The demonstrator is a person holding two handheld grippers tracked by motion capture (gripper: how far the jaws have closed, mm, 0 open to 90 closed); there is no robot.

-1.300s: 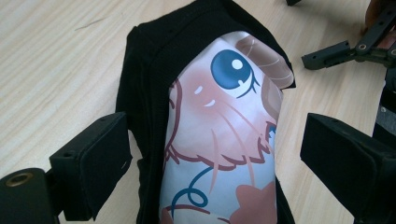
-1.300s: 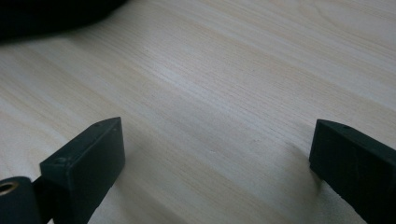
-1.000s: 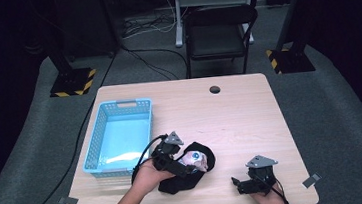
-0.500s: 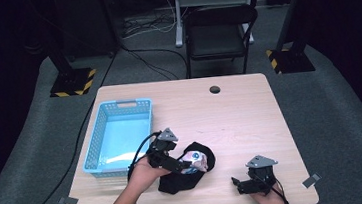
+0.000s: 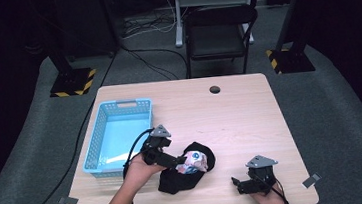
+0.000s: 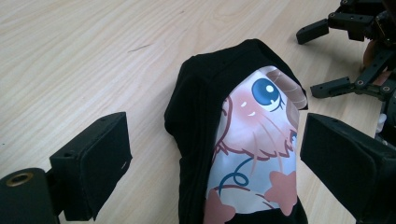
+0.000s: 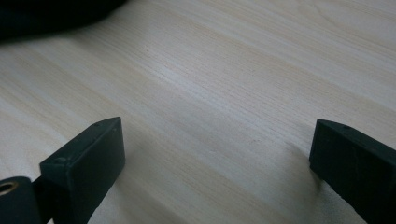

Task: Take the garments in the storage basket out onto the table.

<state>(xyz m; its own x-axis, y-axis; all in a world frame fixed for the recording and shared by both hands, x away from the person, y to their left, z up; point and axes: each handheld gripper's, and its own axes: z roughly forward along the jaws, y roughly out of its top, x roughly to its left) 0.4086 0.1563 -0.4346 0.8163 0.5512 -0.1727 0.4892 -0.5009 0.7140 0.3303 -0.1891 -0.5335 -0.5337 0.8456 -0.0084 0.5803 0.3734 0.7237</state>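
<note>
A crumpled black garment [image 5: 186, 174] with a pink and white cartoon print [image 5: 193, 161] lies on the wooden table [image 5: 231, 122] near its front edge. My left gripper [image 5: 177, 160] reaches it from the left, held in a hand. In the left gripper view the garment [image 6: 201, 116] lies between the wide-apart jaws of that gripper [image 6: 215, 158], and neither pad touches the cloth. My right gripper [image 5: 238, 185] rests open at the front right, apart from the garment. In the right gripper view this gripper [image 7: 219, 154] has bare wood between its jaws. Its two fingers [image 6: 327, 86] reach in at the top right of the left gripper view.
A light blue plastic basket [image 5: 126, 104] stands to the left of my left hand, close to the table's left edge. A round cable hole [image 5: 214, 89] sits at the table's far middle. A black chair [image 5: 217, 33] stands behind the table.
My left gripper has shifted a little to the left and away from me beside the garment. The garment and my right gripper have stayed where they were.
</note>
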